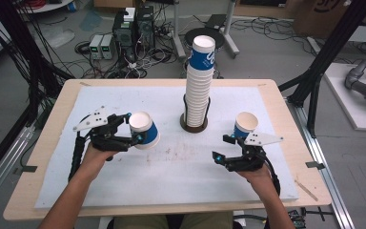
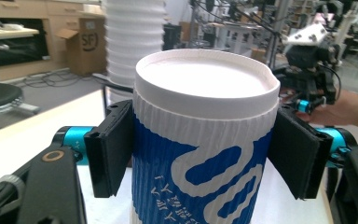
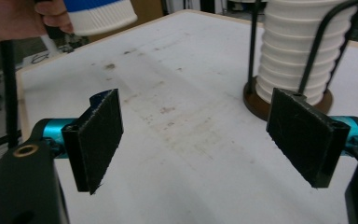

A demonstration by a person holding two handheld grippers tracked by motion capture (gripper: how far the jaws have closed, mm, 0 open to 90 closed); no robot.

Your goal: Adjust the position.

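My left gripper (image 1: 133, 128) is shut on a blue and white ribbed paper cup (image 1: 144, 130), held mouth up and slightly tilted just above the table's left half. In the left gripper view both pads (image 2: 109, 149) press on the sides of the cup (image 2: 205, 140). A tall stack of the same cups (image 1: 199, 86) stands in a black wire holder at the table's centre. A second single cup (image 1: 244, 125) stands upright on the right. Just in front of it my right gripper (image 1: 222, 148) is open, with nothing between its pads (image 3: 303, 140).
A white mat (image 1: 171, 171) covers the wooden table (image 1: 286, 109). The cup stack (image 3: 298, 56) on its dark round base lies ahead and to the right in the right gripper view. Computers, cables and a stool crowd the floor beyond the table's far edge.
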